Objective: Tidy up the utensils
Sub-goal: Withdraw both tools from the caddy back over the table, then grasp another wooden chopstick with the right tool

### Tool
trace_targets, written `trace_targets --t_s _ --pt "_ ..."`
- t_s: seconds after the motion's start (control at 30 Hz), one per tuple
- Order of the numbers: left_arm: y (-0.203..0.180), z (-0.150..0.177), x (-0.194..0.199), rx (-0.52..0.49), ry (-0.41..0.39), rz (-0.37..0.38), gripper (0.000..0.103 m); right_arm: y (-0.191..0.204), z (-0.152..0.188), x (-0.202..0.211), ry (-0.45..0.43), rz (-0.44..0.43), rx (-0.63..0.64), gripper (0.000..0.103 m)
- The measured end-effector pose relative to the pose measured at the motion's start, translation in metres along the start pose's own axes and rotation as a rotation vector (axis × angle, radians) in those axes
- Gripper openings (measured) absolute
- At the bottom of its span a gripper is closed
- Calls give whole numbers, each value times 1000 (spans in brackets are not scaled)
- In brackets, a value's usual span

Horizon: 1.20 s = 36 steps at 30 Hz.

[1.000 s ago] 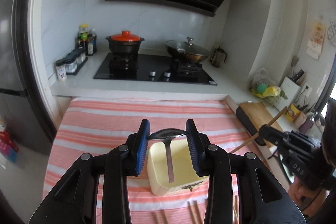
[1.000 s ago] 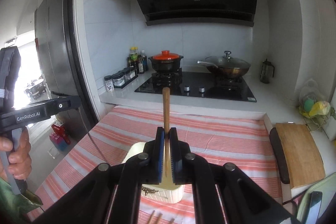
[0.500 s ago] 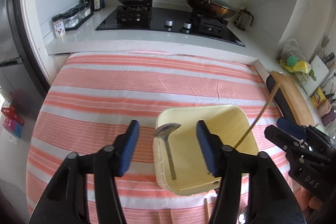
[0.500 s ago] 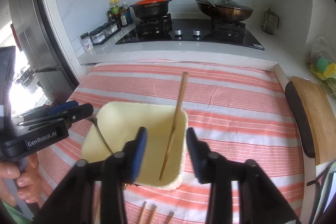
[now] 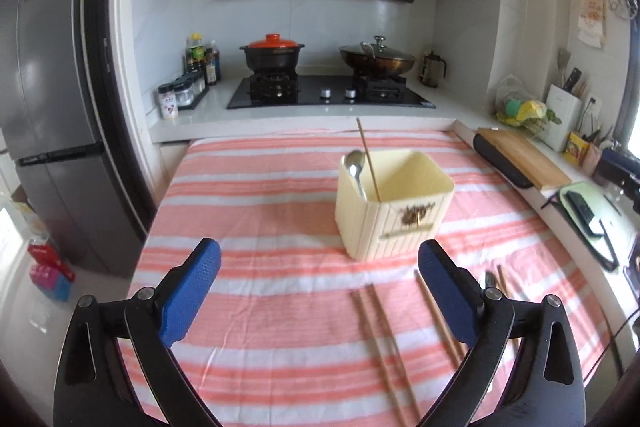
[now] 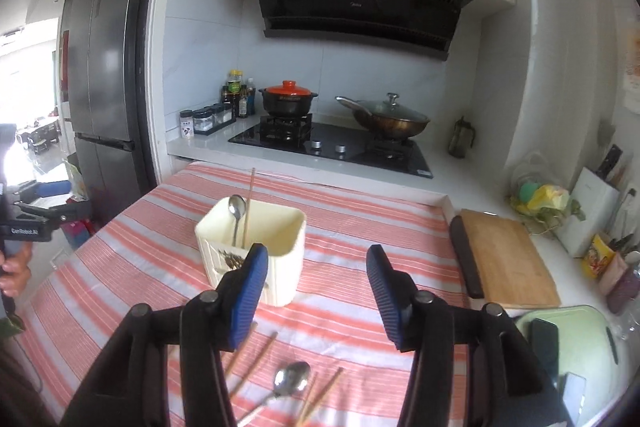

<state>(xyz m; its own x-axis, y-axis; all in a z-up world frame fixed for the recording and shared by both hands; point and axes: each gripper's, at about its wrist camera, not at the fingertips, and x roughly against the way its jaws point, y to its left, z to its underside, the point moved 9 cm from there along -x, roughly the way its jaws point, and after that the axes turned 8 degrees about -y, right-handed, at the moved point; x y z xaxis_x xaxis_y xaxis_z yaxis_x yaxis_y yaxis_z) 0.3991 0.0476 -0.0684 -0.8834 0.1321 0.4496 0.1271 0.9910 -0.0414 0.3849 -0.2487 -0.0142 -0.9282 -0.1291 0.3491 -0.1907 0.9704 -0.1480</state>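
Note:
A cream utensil holder (image 5: 394, 203) (image 6: 256, 247) stands on the striped cloth. A metal spoon (image 5: 355, 167) (image 6: 237, 211) and one wooden chopstick (image 5: 368, 163) (image 6: 250, 203) lean inside it. My left gripper (image 5: 318, 259) is back from the holder, its jaws opening wide with nothing between them. My right gripper (image 6: 316, 259) hangs near the holder's right front, jaws opening, also empty. Loose chopsticks (image 5: 384, 347) (image 6: 320, 395) and a second spoon (image 6: 290, 385) lie on the cloth near the front edge. The left gripper (image 6: 28, 223) and the hand holding it show at the right wrist view's left edge.
A wooden cutting board (image 6: 508, 259) and a green tray (image 6: 576, 347) with a phone lie on the counter to the right. Behind the table are a stove (image 5: 328, 93) with two pots, spice jars (image 5: 176, 99) and a fridge (image 5: 48, 107) on the left.
The left gripper let go of the spoon and the right let go of the chopstick; both now stand in the holder. Both grippers opened and drew back toward the table's near side.

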Motion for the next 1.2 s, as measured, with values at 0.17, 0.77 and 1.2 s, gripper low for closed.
trace_targets --t_s 0.17,0.77,1.2 --pt "0 86 34 -22 16 -71 99 -22 73 71 -69 191 -10 59" --pt "-7 193 19 70 181 -179 102 -10 237 94 116 275 -234 60" --pt "-10 204 13 179 233 -110 102 16 243 64 202 136 -258 47"
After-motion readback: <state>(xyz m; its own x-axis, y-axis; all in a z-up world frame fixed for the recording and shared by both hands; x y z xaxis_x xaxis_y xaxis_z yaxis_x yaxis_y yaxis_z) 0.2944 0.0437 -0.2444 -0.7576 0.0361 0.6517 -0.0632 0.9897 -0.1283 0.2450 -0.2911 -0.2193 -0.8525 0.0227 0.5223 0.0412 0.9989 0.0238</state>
